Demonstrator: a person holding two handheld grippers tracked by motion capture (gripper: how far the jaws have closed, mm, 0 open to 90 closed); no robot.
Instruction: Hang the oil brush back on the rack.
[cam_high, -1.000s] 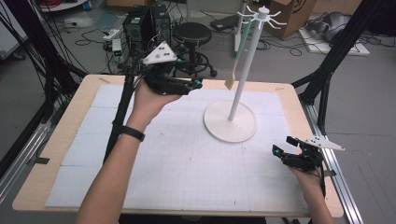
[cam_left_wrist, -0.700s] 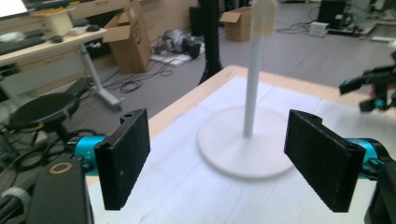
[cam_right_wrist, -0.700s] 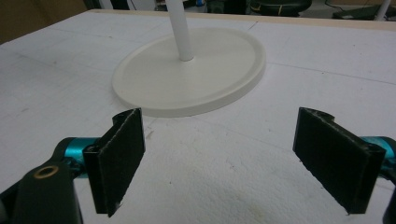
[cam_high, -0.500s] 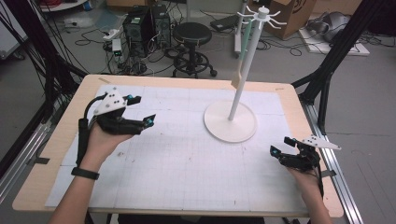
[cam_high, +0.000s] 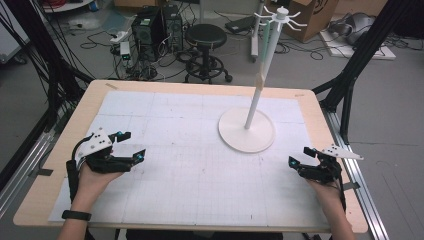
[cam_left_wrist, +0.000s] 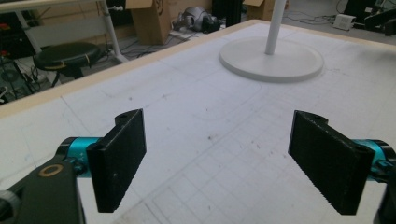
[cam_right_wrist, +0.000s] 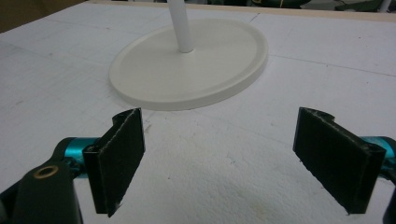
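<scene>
left gripper (cam_high: 131, 145): jaws wide apart, empty
right gripper (cam_high: 301, 156): jaws spread, empty
hook stand (cam_high: 247, 130): upright, ahead of both; right nearer

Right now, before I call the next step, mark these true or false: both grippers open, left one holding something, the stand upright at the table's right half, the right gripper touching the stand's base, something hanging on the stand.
1. Both grippers are open. True: the left gripper and the right gripper each have their jaws wide apart.
2. The left gripper holds something. False: nothing lies between its jaws.
3. The white stand is upright on the table's right half. True.
4. The right gripper touches the stand's base. False: bare mat lies between them.
5. Something hangs from the stand's hooks. True: a greenish tool with a pale handle hangs along the pole.
</scene>
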